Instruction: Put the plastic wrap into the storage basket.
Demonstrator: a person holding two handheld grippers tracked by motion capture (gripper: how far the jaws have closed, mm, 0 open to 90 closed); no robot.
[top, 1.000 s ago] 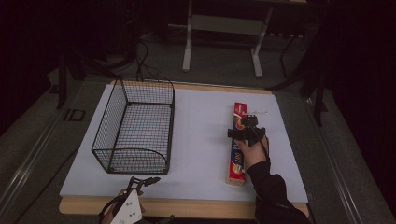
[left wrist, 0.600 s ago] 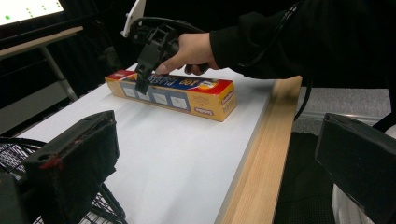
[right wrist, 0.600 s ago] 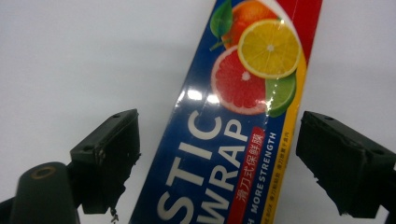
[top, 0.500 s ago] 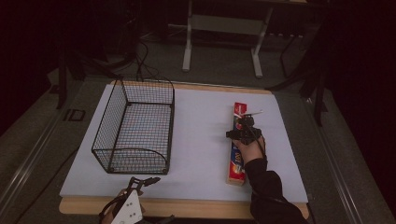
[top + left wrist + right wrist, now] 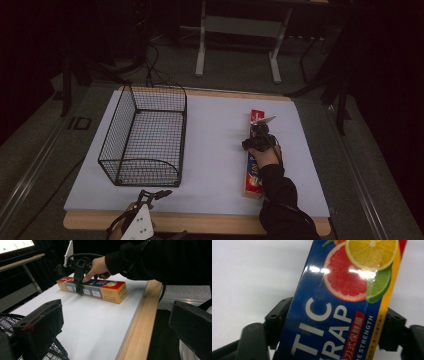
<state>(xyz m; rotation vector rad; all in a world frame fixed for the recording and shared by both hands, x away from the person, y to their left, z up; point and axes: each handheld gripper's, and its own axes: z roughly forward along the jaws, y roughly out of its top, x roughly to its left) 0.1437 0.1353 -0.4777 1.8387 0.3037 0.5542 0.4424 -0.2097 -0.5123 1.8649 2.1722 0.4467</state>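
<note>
A long plastic wrap box (image 5: 251,177), blue and red with citrus fruit printed on it, lies flat on the white table at the right, pointing away from me. My right gripper (image 5: 260,134) comes down on its middle, one jaw on each long side. Its jaws have just been closing, and in the right gripper view the black fingers (image 5: 277,315) press against the box (image 5: 337,315). The left gripper view shows the same grip (image 5: 78,287) on the box (image 5: 100,288). My left gripper (image 5: 155,194) hovers open at the table's front edge, its jaws (image 5: 120,327) wide apart with nothing between them.
A black wire basket (image 5: 150,90) stands empty on the left half of the white table top (image 5: 215,130), its near corner just ahead of my left gripper. A wooden strip (image 5: 140,322) borders the table's front. Dark floor and a desk frame (image 5: 237,25) lie beyond.
My right gripper has sunk slightly onto the box and its jaws have closed in on the box's sides. The left gripper and the basket have not moved.
</note>
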